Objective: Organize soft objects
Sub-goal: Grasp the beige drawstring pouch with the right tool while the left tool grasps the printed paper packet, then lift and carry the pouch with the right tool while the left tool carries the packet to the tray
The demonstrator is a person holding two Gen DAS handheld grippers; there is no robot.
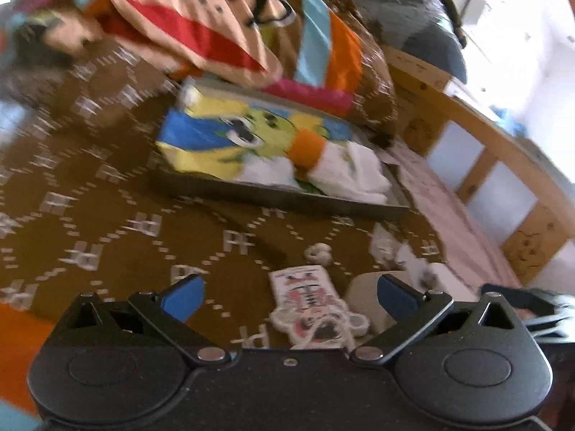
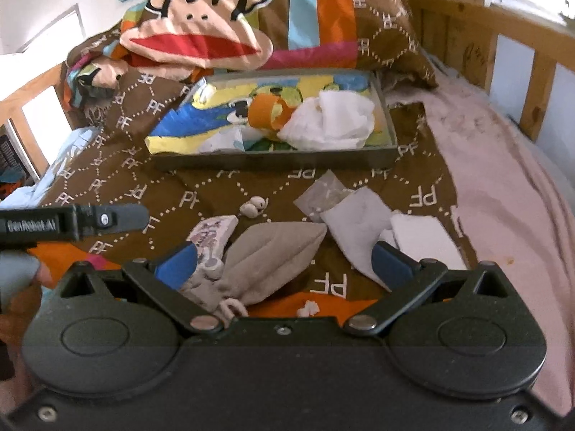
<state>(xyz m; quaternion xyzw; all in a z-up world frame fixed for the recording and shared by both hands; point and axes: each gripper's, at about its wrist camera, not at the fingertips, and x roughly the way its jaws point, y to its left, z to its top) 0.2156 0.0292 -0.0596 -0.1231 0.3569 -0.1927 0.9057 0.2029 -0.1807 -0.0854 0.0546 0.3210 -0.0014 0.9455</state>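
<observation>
White cloths (image 2: 329,124) are already laid in the tray (image 2: 273,160); the beige pouch (image 2: 273,258) and grey sock (image 2: 359,226) remain outside, left gripper (image 1: 289,296) and right gripper (image 2: 284,264) both released

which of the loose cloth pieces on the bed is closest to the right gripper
The beige cloth pouch, lying between the open right hand-held gripper fingers; the white sock and white folded cloth lie farther right.
</observation>
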